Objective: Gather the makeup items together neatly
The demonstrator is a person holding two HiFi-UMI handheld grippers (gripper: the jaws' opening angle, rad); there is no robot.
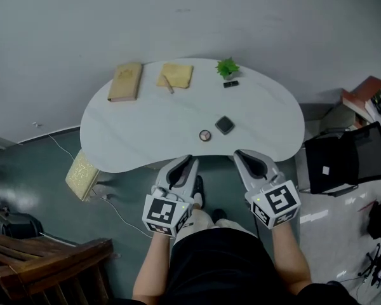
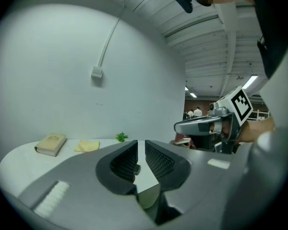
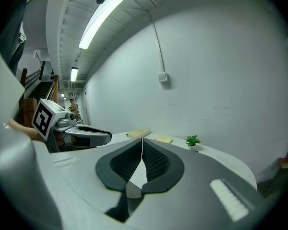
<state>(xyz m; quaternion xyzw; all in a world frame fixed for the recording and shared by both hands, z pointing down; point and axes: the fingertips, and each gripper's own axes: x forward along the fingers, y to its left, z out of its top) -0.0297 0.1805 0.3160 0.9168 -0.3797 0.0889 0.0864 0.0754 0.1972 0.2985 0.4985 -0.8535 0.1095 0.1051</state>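
Grey left hand-held gripper [image 1: 188, 160] and right hand-held gripper [image 1: 239, 154] point forward, seemingly level.

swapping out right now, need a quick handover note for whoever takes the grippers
Left gripper: slightly open, empty, at the near edge of the table.
Right gripper: shut, empty, beside it.
Round compact and square compact lie apart near the front; small black case by the plant; yellow pouch with a thin stick partly on it at the back.
Done: nothing gathered.
Left: collect them into one neat group.
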